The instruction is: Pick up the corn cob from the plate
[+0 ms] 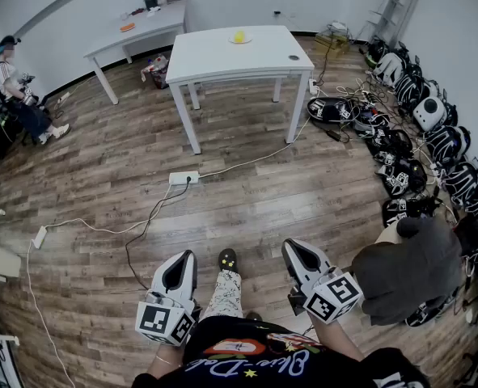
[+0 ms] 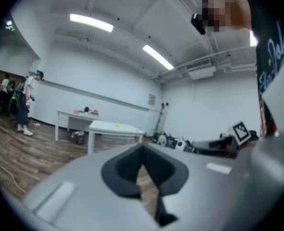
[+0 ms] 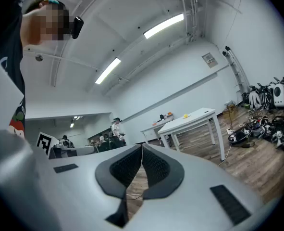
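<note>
Corn cob (image 1: pixel 239 35) on far plate (image 1: pixel 249 40), axis indiscernible; left claw (image 1: pixel 188 255), right claw (image 1: pixel 290 246) both together, empty.

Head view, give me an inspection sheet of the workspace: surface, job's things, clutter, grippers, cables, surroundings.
Surface: white table, across the room from the grippers.
Job's things: corn cob on its plate, toward the table's far edge.
Clutter: one small dark thing near the table's right edge.
Grippers: left gripper and right gripper both shut, nothing held, low by the body.
Cables: power strip and white cable on the floor.
Surroundings: second table, seated person, gear along the right wall.
</note>
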Available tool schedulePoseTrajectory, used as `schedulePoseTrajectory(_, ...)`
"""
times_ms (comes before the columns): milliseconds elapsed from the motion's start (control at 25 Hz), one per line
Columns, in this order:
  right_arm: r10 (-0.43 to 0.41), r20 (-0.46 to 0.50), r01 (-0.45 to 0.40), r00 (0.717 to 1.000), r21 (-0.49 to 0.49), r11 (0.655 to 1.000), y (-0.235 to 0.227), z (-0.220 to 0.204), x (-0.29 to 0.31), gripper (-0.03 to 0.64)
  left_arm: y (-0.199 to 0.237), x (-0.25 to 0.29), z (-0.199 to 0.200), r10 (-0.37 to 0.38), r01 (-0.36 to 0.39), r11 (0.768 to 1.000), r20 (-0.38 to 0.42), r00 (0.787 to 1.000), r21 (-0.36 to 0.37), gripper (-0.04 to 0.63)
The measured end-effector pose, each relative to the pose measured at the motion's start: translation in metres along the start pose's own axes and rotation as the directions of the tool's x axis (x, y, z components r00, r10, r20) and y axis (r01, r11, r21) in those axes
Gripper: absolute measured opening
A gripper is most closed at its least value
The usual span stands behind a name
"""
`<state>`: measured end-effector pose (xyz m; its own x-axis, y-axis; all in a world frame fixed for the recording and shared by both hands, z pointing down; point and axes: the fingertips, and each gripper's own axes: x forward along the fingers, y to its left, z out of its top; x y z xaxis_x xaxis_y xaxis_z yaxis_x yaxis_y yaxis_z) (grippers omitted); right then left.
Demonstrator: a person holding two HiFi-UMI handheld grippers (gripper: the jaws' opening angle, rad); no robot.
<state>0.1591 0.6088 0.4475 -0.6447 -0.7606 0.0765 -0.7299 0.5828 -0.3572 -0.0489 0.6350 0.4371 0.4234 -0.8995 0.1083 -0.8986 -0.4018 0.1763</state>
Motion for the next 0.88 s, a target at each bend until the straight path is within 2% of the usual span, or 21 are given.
schedulePoseTrajectory(120,-0.016,0.007,0.016,1.0,-0.013,1.0,-0.027,0.015,0.046,0.014,0.022,0.055,0.007,-0.044,0.044,0.999,0.01,0.999,-0.003,-0.006)
schedulePoseTrajectory(320,-0.044,0.043,0.045,0.998,-0.039,0.998,-0.064,0.061,0.151,0.014,0.088,0.147,0.051,-0.102,0.1,0.993,0.042,0.994,0.055,-0.008)
schedulePoseTrajectory(560,-0.007,0.085,0.02,0.996,-0.145,0.989,-0.092,0.108,0.278,0.014,0.167,0.245,0.086,-0.148,0.144,0.987,0.058,0.987,0.065,-0.007)
schedulePoseTrajectory(720,-0.034,0.091,0.045,0.995,-0.122,0.991,-0.123,0.121,0.329,0.015,0.194,0.3,0.085,-0.17,0.169,0.985,0.037,0.985,0.034,-0.007)
schedulePoseTrajectory(880,-0.061,0.062,0.067,0.996,-0.09,0.994,-0.176,0.129,0.383,0.015,0.216,0.374,0.092,-0.205,0.204,0.978,0.016,0.979,0.032,-0.006)
